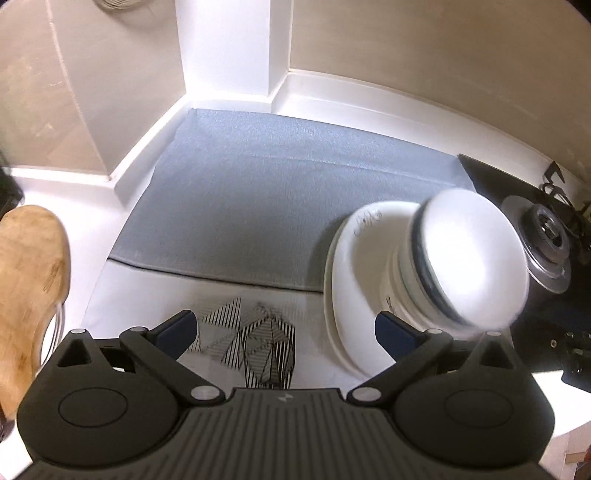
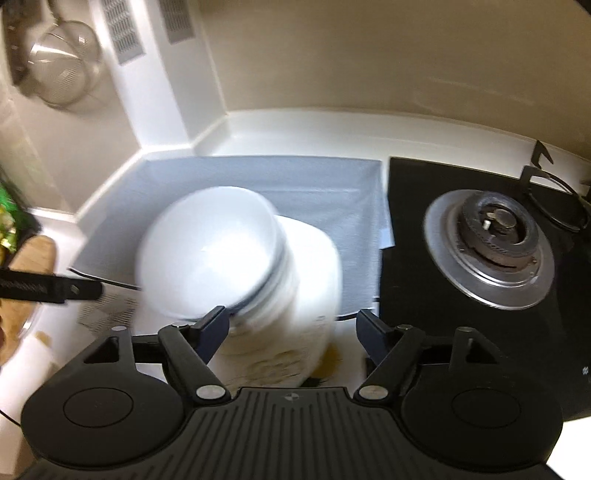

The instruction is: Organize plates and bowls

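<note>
Home kitchen, counter corner. Evidence: black glass gas hob (image 2: 480,280) at 3 o'clock in right wrist view, round steel burner with dark cap (image 2: 493,243) on it, black wire pan support (image 2: 554,199) behind. White glossy countertop with raised back edge (image 2: 295,129), beige wall panels (image 2: 369,55), grey textured mat (image 1: 280,199) laid into the corner. Steel mesh strainer (image 2: 62,62) hanging at 10 o'clock, white vent grilles (image 2: 122,29) beside it. Pale wooden cutting board (image 1: 29,280) at 9 o'clock in left wrist view. White ceramic bowls stacked on white plates (image 2: 236,258) mid-counter.
</note>
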`<state>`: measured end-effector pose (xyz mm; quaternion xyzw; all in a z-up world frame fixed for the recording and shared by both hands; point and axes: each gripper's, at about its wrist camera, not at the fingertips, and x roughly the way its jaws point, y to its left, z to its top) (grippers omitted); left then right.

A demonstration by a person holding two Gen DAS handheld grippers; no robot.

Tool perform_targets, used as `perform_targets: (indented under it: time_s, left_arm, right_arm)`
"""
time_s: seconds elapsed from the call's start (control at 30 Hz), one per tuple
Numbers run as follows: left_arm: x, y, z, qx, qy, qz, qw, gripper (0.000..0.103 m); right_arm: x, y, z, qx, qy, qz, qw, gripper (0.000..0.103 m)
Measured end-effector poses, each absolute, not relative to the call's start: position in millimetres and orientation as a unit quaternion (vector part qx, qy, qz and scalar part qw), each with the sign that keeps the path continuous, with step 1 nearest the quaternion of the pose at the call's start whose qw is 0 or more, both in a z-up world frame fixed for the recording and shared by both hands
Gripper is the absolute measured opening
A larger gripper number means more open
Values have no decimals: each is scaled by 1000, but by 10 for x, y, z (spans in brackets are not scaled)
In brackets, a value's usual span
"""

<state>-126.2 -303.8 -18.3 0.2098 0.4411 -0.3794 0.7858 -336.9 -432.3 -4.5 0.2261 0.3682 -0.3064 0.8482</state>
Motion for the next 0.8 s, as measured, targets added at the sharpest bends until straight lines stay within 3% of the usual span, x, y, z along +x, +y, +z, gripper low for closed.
perform_targets:
  time_s: [0.4,0.8]
  left_arm:
    - [-1712,-2668,79,247,357,-381,816,103]
    - [-1890,-2569,134,236,365,-431,791,102]
  right_arm:
    - [-3442,-3695,155,233,346,-332,846,81]
    - [-3647,-3376,176,237,346,-372,828,82]
